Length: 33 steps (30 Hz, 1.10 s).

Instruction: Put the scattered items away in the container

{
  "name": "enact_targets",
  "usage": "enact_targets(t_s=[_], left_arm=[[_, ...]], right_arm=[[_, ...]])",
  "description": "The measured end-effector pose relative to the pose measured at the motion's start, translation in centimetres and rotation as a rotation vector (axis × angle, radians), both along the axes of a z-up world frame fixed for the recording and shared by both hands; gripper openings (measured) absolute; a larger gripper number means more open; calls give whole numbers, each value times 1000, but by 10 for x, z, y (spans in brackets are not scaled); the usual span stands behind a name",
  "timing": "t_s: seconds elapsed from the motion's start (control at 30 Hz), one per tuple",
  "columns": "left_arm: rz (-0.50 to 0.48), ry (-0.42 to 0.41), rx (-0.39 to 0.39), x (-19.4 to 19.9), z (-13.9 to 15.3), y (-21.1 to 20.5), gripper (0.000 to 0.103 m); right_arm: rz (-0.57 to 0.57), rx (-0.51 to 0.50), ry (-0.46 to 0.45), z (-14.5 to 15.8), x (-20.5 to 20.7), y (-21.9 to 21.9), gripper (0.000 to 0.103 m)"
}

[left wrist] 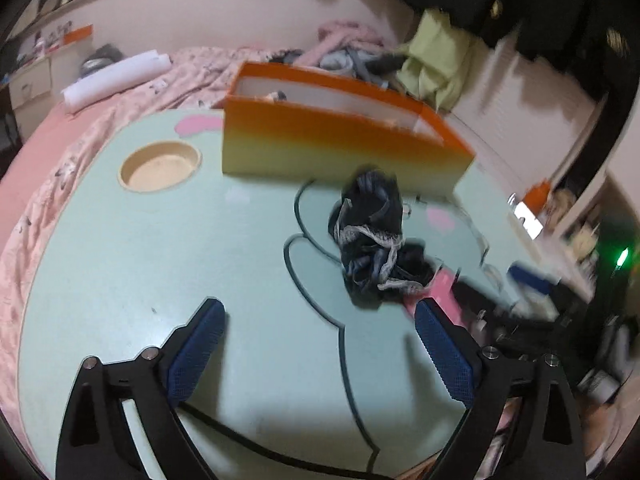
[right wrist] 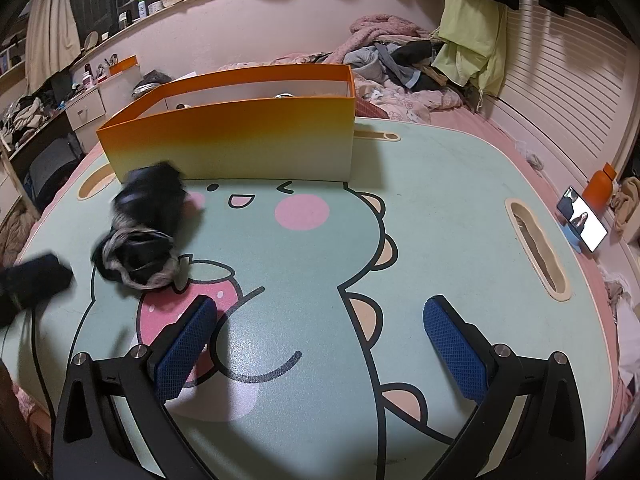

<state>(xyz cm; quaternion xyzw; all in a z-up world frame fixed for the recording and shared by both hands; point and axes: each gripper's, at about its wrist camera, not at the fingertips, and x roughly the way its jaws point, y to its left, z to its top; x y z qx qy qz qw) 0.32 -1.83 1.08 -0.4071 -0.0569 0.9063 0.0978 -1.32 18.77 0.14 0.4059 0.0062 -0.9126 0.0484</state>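
One mint-green lap table point(right wrist: 440, 184) with a cartoon dinosaur print fills both views, resting on a pink bed point(right wrist: 400, 104). At twelve o'clock on it stands the orange-to-cream container point(right wrist: 240, 140), open-topped. A crumpled dark garment with pale lace trim point(left wrist: 372, 240) lies on the table just before the container, at ten o'clock in the right view. Left gripper point(left wrist: 320, 344) and right gripper point(right wrist: 320, 336) both gape wide, holding nothing.
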Motion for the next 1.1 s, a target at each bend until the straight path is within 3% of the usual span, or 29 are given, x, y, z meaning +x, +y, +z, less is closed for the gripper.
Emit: enact_targets(t_s=[0.13, 0.17, 0.83, 0.93, 1.0, 1.07, 1.1], left_arm=[[33, 16, -199, 2, -10, 20, 103], [29, 47, -218, 5, -11, 26, 103], [14, 61, -200, 11, -12, 27, 103], [14, 61, -200, 11, -12, 27, 103], [14, 62, -200, 11, -12, 27, 103], [14, 61, -200, 11, -12, 27, 103], [15, 62, -200, 11, -12, 27, 103]], right_arm=[[1, 1, 1, 0, -1, -1, 103], [1, 1, 1, 1, -1, -1, 103], [39, -26, -14, 5, -2, 6, 103], [32, -40, 37, 20, 2, 17, 102], [54, -41, 83, 40, 1, 19, 93], [90, -45, 105, 60, -7, 15, 68], [120, -47, 118, 75, -15, 8, 63]])
